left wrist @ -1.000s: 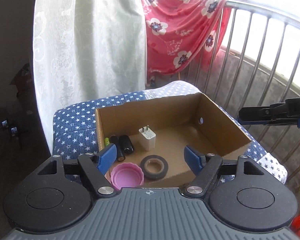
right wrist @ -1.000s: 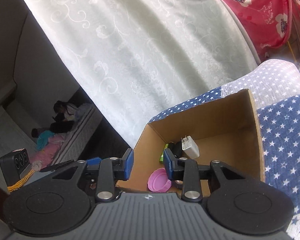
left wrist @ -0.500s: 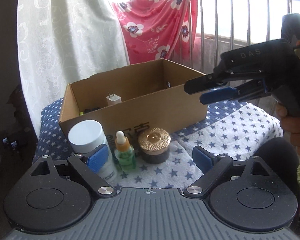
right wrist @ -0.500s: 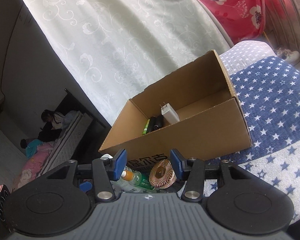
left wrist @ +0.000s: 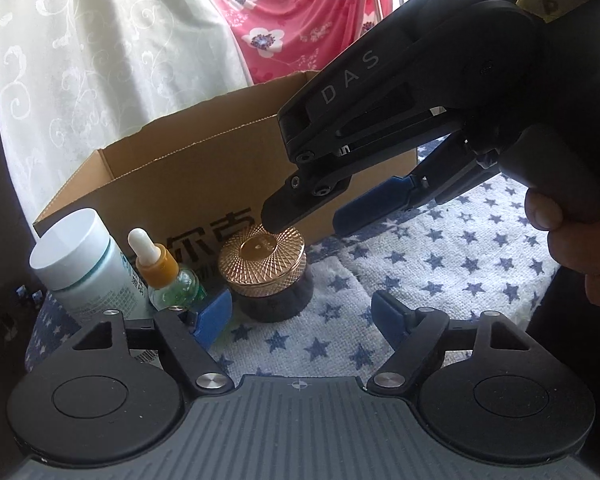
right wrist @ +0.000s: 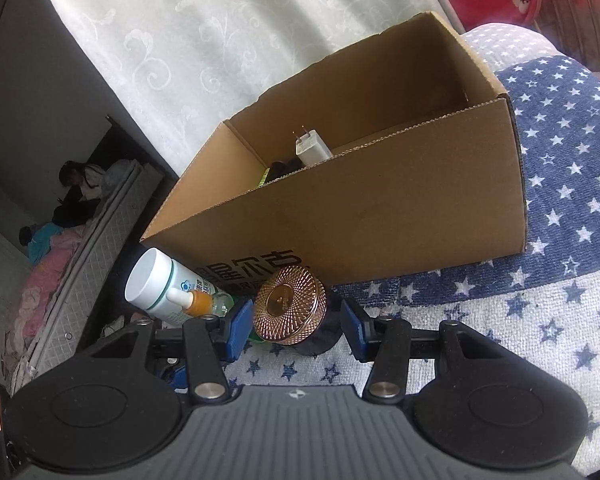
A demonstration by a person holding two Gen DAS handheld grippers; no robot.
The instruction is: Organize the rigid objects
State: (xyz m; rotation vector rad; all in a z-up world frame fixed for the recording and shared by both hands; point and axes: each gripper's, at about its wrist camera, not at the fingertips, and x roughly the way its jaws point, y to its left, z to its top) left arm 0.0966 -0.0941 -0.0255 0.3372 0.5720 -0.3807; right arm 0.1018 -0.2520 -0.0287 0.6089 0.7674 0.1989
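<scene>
We've got the star-print surface (right wrist: 548, 312) with the cardboard box (right wrist: 380, 216) at the far side, a white charger (right wrist: 310, 147) inside it. Near the box's front wall, left to right: white bottle (left wrist: 80, 264), little dropper bottle (left wrist: 166, 276), and the gold-lidded jar (right wrist: 290, 306). Our right hand-held gripper (right wrist: 292, 330) sits released around that jar, pads either side but not pressing. Our left hand-held gripper (left wrist: 302, 318) is closing on nothing, just near the jar.
</scene>
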